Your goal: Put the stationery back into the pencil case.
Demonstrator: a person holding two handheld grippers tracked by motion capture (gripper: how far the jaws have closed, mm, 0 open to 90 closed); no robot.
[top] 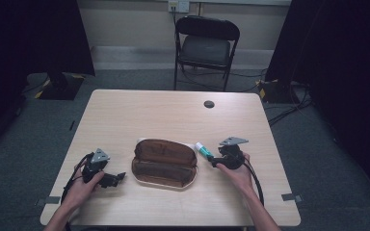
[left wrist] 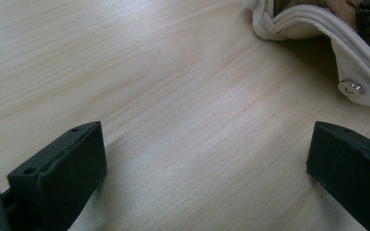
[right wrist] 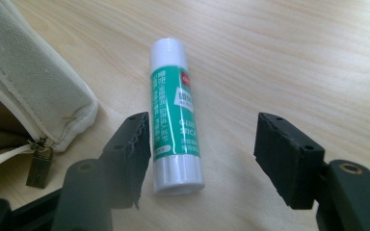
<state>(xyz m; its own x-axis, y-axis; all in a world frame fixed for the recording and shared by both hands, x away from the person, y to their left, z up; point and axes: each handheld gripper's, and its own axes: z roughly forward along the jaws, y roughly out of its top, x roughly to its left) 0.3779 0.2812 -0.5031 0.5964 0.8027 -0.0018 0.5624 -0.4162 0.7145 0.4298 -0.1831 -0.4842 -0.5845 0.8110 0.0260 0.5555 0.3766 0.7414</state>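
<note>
The glue stick (right wrist: 176, 118) lies flat on the table (right wrist: 289, 53), its near end between the right gripper (right wrist: 202, 147)'s jaws. It lies close to the jaw on the left of that gripper's view; whether it touches that jaw cannot be told. The other jaw stands well apart, so the jaws are released, not clamping. Just beyond the left-side jaw lies the pencil case (top: 164, 162), unzipped and gaping, its brown lining showing. The left gripper (left wrist: 207, 163) rests spread wide over bare wood, with the case's corner past its right-side jaw.
</note>
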